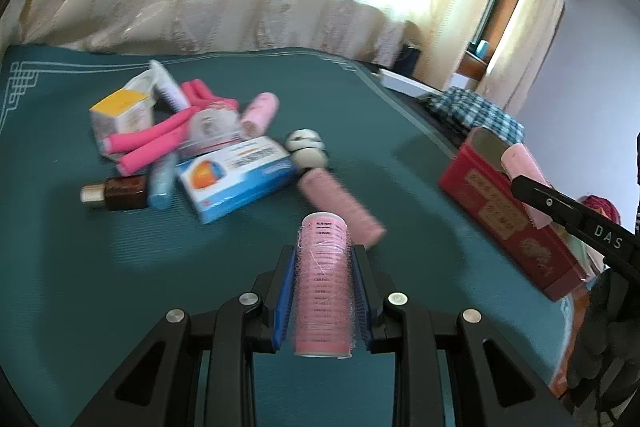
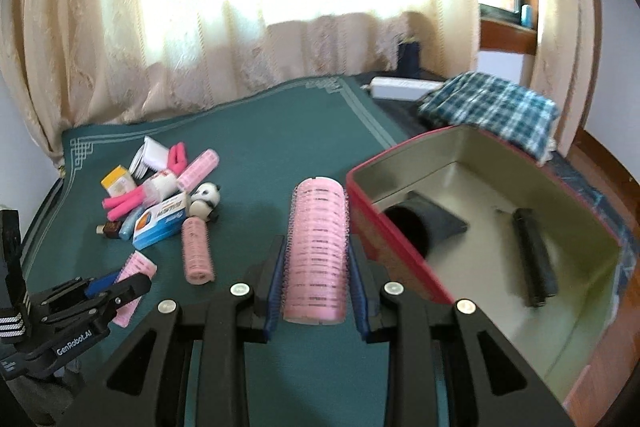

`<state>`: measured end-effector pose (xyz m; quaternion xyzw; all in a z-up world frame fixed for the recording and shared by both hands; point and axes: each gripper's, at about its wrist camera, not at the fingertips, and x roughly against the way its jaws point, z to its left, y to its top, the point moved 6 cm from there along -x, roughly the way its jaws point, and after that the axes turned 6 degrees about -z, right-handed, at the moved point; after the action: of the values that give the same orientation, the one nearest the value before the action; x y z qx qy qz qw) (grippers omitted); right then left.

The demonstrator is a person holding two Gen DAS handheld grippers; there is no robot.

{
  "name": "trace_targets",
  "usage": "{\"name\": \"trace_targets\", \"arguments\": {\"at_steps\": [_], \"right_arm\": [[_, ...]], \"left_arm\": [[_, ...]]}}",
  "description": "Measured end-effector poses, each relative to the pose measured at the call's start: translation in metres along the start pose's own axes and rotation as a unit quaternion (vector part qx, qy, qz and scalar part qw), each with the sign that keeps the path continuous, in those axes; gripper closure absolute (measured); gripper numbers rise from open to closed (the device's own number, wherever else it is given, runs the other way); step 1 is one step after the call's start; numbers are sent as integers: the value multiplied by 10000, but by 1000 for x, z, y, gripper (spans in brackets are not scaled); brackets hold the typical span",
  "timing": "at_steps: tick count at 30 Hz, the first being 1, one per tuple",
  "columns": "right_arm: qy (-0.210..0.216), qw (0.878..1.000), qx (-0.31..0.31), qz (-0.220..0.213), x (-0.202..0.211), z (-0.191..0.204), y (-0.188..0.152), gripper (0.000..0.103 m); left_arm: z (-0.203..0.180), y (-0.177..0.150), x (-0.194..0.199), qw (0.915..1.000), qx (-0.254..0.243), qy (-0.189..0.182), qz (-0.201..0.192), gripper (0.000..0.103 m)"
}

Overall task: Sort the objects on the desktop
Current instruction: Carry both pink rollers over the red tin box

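Note:
My left gripper [image 1: 323, 253] is shut on a pink hair roller [image 1: 322, 291], held lengthwise between the blue pads above the green mat [image 1: 100, 287]. My right gripper [image 2: 317, 245] is shut on another pink roller [image 2: 318, 247], just left of the open red box [image 2: 384, 223]. In the left wrist view that roller [image 1: 520, 159] hangs at the box's [image 1: 508, 215] near rim. A third pink roller [image 2: 196, 251] lies loose on the mat. The left gripper [image 2: 130, 279] also shows in the right wrist view, at the lower left.
A pile lies on the mat's left: blue-white carton [image 1: 236, 175], hot-pink foam rollers [image 1: 148, 143], yellow-topped box [image 1: 118, 115], brown bottle [image 1: 120, 193], panda figure [image 2: 206, 203]. Dark items [image 2: 536, 255] lie inside the box. Plaid cloth [image 2: 492, 107] and curtains lie beyond.

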<state>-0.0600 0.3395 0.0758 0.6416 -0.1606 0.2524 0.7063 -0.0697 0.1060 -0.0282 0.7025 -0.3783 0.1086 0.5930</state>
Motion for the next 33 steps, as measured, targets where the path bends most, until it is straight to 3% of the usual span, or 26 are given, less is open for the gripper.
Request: {"name": "trace_targets", "arguments": {"at_steps": [19,33], "right_arm": [[-814,9946,-502,-406,38,-110,4,71],[-982,9924,-638,-379,51,-149,-1,71]], "left_arm": [[-157,33,-26,9906,-1142,-749,112,75],[-236,60,-62,9807,-1650,-1045,84,75]]}}
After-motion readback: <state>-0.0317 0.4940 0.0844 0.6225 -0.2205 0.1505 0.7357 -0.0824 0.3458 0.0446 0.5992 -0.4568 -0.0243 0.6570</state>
